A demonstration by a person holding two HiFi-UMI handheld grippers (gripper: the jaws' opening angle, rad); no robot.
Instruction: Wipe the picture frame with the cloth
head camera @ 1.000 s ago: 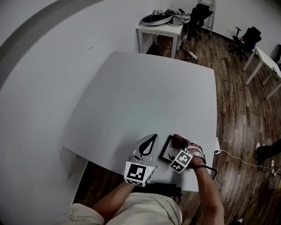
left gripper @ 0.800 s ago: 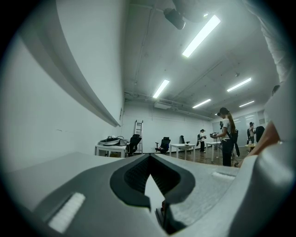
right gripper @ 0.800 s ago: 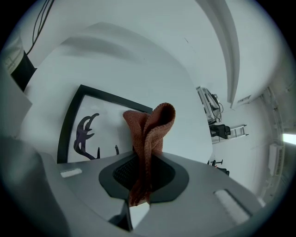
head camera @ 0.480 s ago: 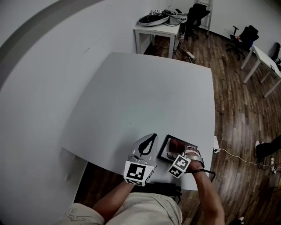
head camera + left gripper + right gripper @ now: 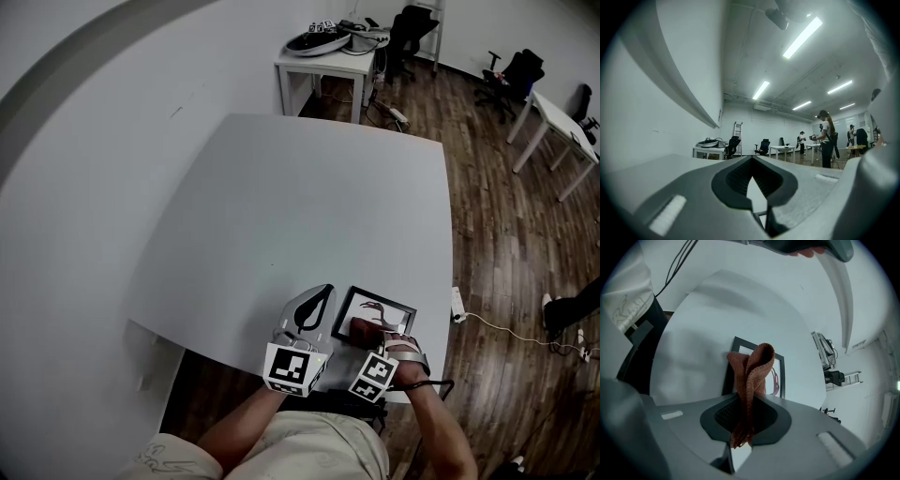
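A black picture frame [image 5: 382, 308] with a white print lies flat near the table's front edge. My right gripper [image 5: 367, 336] is shut on a rust-brown cloth [image 5: 360, 328], which rests on the frame's near left part. In the right gripper view the cloth [image 5: 752, 373] stands folded up out of the jaws of the right gripper [image 5: 746, 401], with the frame [image 5: 779, 376] right behind it. My left gripper [image 5: 323, 295] rests on the table just left of the frame. In its own view the left gripper [image 5: 752, 160] is shut with nothing in it.
The white table [image 5: 309, 197] stretches away ahead; its front edge is right under both grippers. A white desk with gear [image 5: 328, 47], office chairs [image 5: 412, 28] and another desk [image 5: 553, 112] stand on the wooden floor. A power strip [image 5: 457, 305] lies right of the table. People [image 5: 826, 138] stand far off.
My right gripper has drawn the cloth across the frame toward me and a little left, uncovering more of the print. The left gripper has stayed put.
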